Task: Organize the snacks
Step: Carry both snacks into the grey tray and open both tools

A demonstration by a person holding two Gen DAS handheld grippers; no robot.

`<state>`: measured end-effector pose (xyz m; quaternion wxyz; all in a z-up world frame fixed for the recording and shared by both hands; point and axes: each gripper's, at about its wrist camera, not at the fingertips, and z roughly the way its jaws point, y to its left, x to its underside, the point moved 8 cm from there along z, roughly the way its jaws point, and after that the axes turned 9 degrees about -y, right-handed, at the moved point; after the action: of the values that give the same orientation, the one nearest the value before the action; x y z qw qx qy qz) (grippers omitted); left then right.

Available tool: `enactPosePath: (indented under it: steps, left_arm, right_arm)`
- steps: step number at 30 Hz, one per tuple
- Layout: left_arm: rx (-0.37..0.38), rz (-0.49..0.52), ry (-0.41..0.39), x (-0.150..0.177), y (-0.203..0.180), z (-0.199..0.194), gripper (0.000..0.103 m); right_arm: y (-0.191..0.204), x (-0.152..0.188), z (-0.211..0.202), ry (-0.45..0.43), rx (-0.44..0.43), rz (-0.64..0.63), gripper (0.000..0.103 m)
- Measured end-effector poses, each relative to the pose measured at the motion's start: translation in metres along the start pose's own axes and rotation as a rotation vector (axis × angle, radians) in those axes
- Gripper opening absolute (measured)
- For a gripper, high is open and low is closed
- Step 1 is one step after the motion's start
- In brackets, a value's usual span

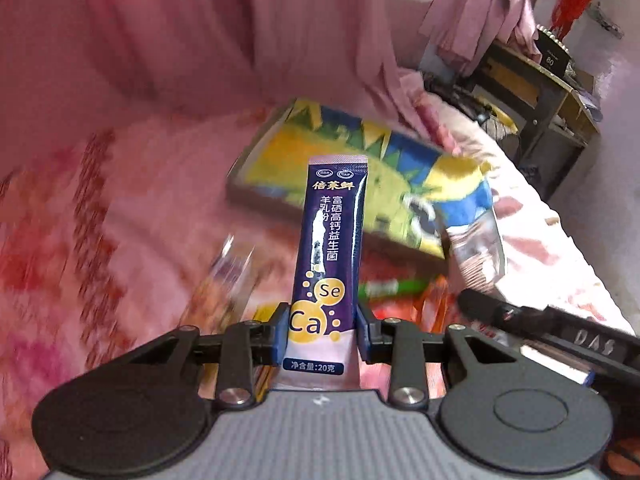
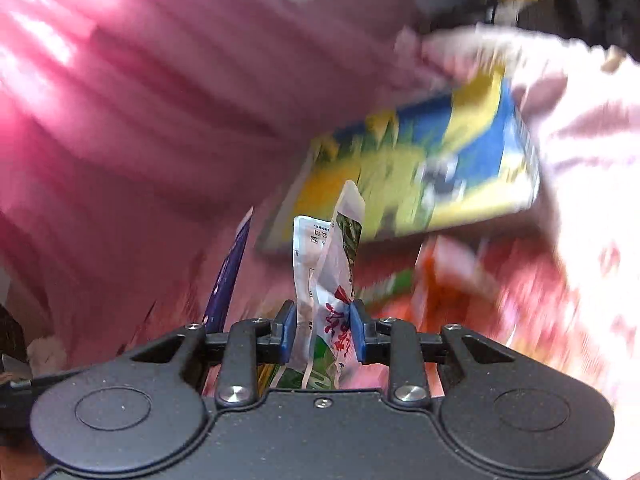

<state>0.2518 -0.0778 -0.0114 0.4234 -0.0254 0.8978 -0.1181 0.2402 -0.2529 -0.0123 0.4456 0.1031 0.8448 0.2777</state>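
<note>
- Two slim packets were each pinched low down: the left tongs (image 1: 323, 330) were clamped on a purple sachet (image 1: 329, 248), the right tongs (image 2: 323, 330) on a crumpled white pouch (image 2: 328, 280), both lifted above the bed (image 1: 100, 208).
- Either could probably swing or slip, since most of its length stood free.
- Ahead, near the bed's far edge, lay a yellow-and-blue box (image 1: 360, 176); the sachet was glossy with yellow dots.
</note>
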Motion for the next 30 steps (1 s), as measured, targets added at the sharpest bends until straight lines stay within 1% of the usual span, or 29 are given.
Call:
enactPosePath:
  steps: [3,5,7,10,14,18,21,24,30]
  left_arm:
    - [-0.007,0.045,-0.045,-0.021,-0.025,0.023,0.036]
    - [-0.010,0.080,-0.059,-0.033,-0.041,0.040,0.036]
    - [-0.010,0.119,-0.074,-0.043,-0.057,0.057,0.036]
    - [-0.005,0.198,-0.103,-0.057,-0.082,0.079,0.036]
    - [0.006,0.256,-0.125,-0.067,-0.106,0.104,0.036]
    - [0.005,0.303,-0.129,-0.068,-0.118,0.125,0.036]
    - [-0.004,0.324,-0.112,-0.064,-0.120,0.141,0.036]
    - [-0.019,0.342,-0.084,-0.057,-0.118,0.157,0.036]
    - [-0.035,0.311,-0.004,-0.042,-0.103,0.185,0.036]
  right_arm:
    - [-0.019,-0.035,0.010,-0.097,0.032,-0.030,0.030]
    - [-0.033,-0.055,0.017,-0.152,0.060,-0.049,0.030]
    - [-0.047,-0.074,0.024,-0.201,0.070,-0.053,0.030]
    - [-0.066,-0.091,0.033,-0.253,0.083,-0.058,0.030]
    - [-0.086,-0.104,0.053,-0.281,0.103,-0.073,0.030]
    - [-0.100,-0.108,0.075,-0.277,0.118,-0.071,0.030]
    - [-0.106,-0.104,0.087,-0.264,0.125,-0.063,0.030]
    - [-0.109,-0.095,0.100,-0.232,0.128,-0.066,0.030]
    - [-0.115,-0.082,0.116,-0.169,0.138,-0.061,0.032]
